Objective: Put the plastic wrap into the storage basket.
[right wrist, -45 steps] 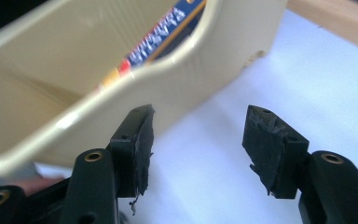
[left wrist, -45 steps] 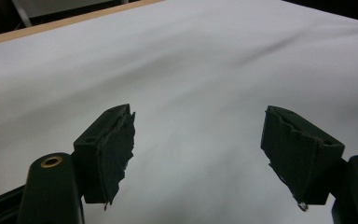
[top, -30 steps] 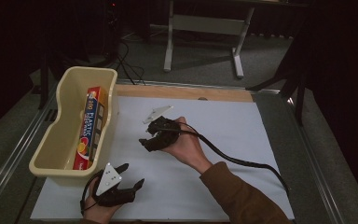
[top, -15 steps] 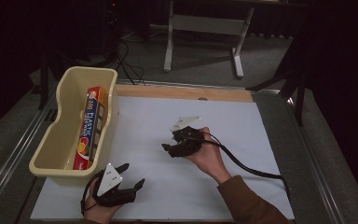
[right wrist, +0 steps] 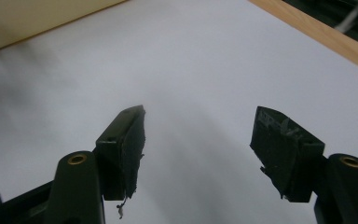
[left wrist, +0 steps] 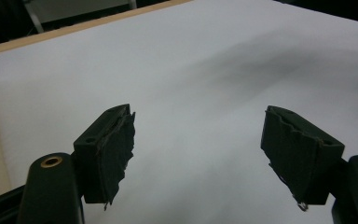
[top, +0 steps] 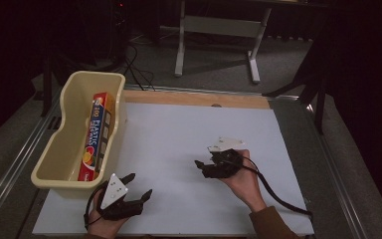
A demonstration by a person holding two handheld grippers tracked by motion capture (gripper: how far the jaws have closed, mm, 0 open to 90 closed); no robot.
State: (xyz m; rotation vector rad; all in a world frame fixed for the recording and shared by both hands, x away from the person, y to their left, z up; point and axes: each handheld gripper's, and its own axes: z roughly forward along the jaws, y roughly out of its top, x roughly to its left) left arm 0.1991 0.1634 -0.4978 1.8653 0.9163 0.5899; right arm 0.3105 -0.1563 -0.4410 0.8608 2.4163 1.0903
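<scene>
both tongs are spread with nothing between the jaws: the left tongs by the near edge of the worktop, the right tongs mid-sheet. the box lies inside the tub; a careless left reach could knock the tub's rim.

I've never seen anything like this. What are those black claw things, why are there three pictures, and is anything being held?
No machine here: a person holds a hand-operated two-jaw tool in each hand. The overhead picture shows the left tool near the table's front edge and the right tool further right, both over a white sheet. The other two pictures come from small cameras riding on each tool, looking along its black jaws: left tool, right tool. Both stand open and hold nothing. A cream plastic tub sits at the left, with a box of plastic wrap inside.
</scene>
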